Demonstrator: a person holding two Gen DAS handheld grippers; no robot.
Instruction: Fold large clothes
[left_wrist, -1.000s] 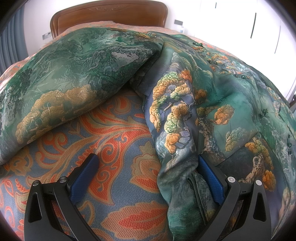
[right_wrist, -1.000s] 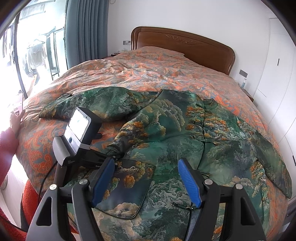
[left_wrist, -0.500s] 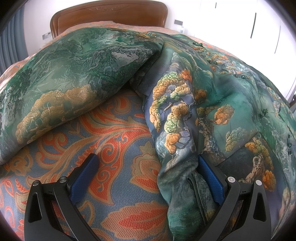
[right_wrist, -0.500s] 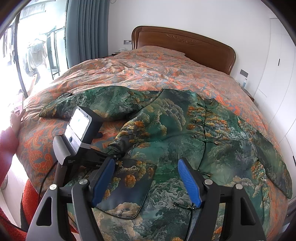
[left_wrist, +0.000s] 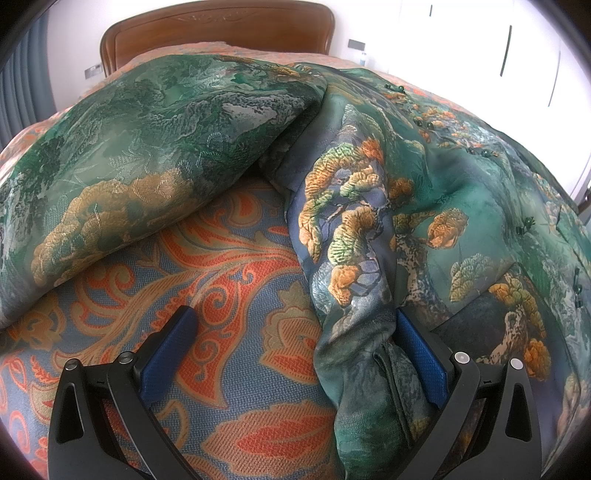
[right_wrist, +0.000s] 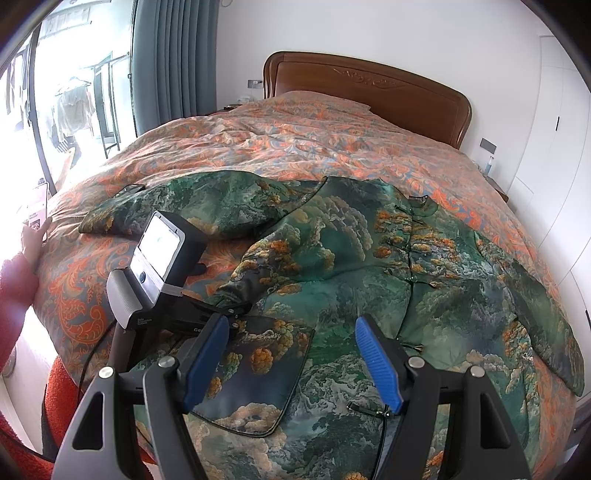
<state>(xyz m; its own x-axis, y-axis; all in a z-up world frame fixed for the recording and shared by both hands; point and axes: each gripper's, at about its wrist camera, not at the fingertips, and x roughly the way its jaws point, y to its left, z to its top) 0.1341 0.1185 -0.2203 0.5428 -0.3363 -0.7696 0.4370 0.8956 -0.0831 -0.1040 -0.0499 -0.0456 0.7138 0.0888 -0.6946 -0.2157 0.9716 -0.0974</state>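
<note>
garment: a large green jacket (right_wrist: 369, 266) with a pine pattern lies spread on the bed (right_wrist: 295, 140), near its foot edge, both sleeves out.
left gripper (left_wrist: 295, 354): fingers wide apart, low on the bedspread, the bunched side edge of the jacket lies between them, not pinched.
right gripper (right_wrist: 291, 354): fingers released, above the hem, grasping nothing.
advice: the left should close on the whole bunched edge, then the person should lift it and carry it toward the middle buttons.

Bright daylight; window (right_wrist: 66, 110) left of the jaws blown out white. Strong fisheye bending and dark vignette at edges. Focus sharp, shadows soft.
</note>
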